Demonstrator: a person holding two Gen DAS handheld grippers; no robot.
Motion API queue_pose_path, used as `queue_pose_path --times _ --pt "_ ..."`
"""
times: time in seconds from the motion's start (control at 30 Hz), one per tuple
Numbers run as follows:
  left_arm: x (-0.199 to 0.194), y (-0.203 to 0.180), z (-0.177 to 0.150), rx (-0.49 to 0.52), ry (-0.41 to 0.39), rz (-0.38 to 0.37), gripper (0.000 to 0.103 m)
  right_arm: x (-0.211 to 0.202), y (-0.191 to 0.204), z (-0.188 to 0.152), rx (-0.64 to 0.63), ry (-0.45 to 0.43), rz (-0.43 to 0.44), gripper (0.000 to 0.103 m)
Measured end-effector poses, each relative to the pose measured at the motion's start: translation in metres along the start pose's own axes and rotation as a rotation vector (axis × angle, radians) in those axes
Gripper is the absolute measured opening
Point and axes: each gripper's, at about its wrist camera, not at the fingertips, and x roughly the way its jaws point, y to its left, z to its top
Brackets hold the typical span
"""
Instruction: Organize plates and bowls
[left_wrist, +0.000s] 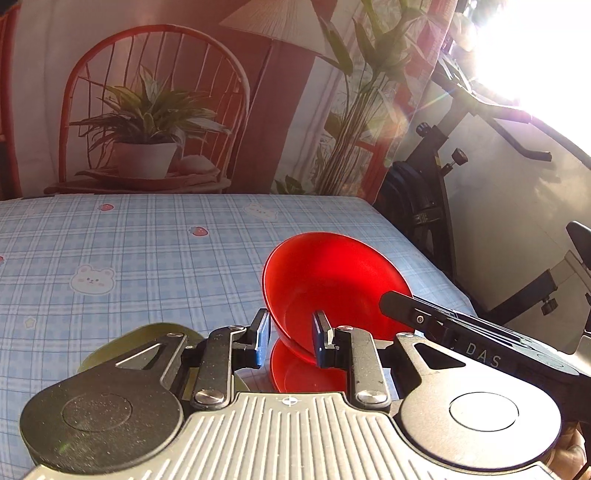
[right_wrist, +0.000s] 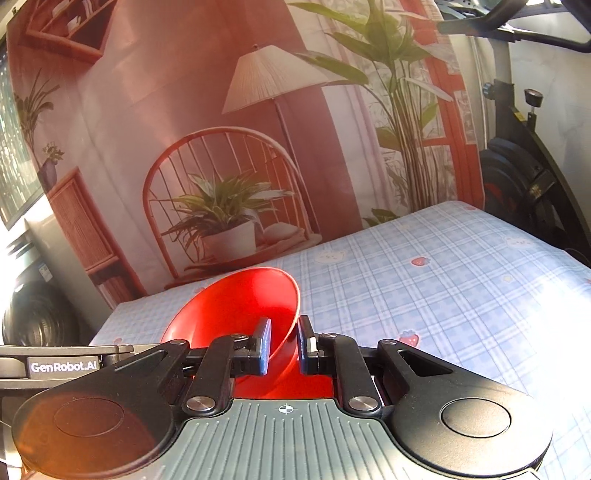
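Blue checked cloth with bears and strawberries covers the surface (left_wrist: 129, 236), and we carry a red bowl above it.

In the lower centre of both views, our left hand-held gripper (left_wrist: 291, 338) is clamped on one wall of the red bowl (left_wrist: 332, 280), while our right hand-held gripper (right_wrist: 284, 343) pinches the opposite wall. The bowl is glossy, plain, empty and tilted steeply. An olive plate edge (left_wrist: 162, 328) peeks out at lower left. We judge this a transport step; next we need a level set-down and release.
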Motion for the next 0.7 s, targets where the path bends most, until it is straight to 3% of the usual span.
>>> queue_pose_path --times 0.27,0.7 --pt "0.036 0.001 -0.018 0.005 0.11 -0.024 0.024 0.009 -0.026 -0.025 0.035 0.071 -0.037 0.014" --pt "0.05 -0.002 -0.026 0.051 0.152 -0.031 0.024 0.017 -0.038 -0.037 0.056 0.109 -0.046 0.014"
